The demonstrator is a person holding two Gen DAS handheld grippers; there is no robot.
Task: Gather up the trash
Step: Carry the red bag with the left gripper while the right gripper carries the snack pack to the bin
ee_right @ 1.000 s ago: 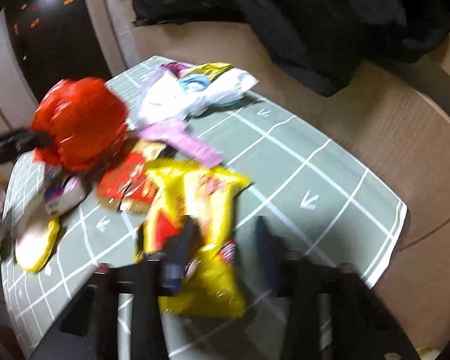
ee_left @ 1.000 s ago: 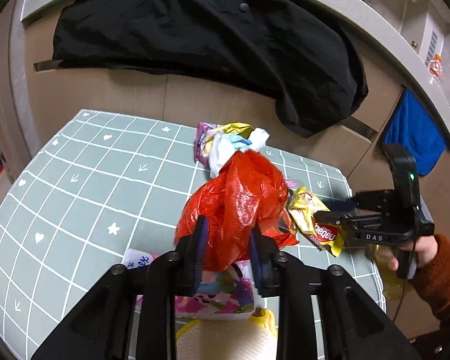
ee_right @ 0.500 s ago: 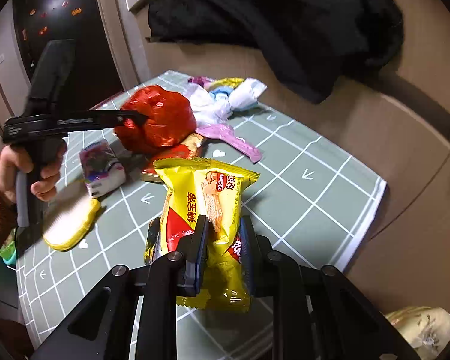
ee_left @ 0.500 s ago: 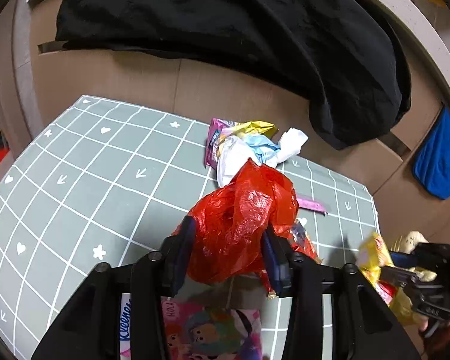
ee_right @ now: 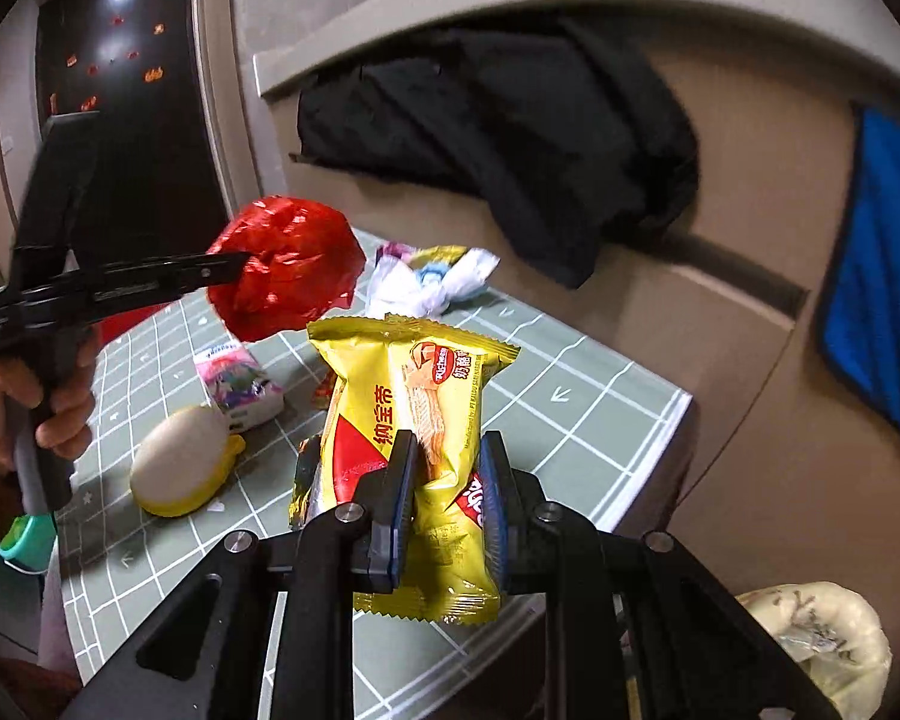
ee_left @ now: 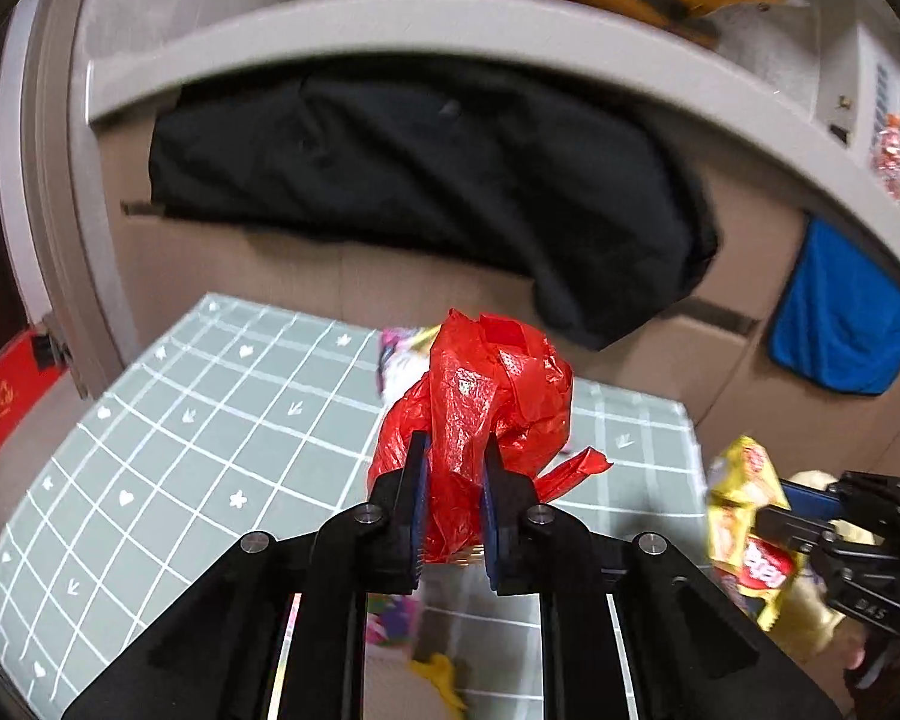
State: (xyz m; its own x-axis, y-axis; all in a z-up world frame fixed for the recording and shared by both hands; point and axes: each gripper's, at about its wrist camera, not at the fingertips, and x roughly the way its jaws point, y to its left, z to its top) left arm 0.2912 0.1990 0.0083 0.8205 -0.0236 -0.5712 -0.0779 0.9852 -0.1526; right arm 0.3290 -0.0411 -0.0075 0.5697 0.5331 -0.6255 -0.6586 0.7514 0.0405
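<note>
Above table | left hand-held gripper clamps crumpled red bag | right hand-held gripper pinches yellow wrapper

Left wrist view: mounted behind the left gripper, looking forward and downward along its fingers; very near the crumpled red bag between the jaws, with the green gridded table below and a black garment on the beige wall beyond.

Right wrist view: mounted behind the right gripper, aimed likewise forward and down, close upon a yellow snack packet.

Shared: table, red bag, black garment, blue cloth. Each view taking in the opposite gripper: right gripper at the right edge of the left view, left gripper at the left of the right view.
</note>
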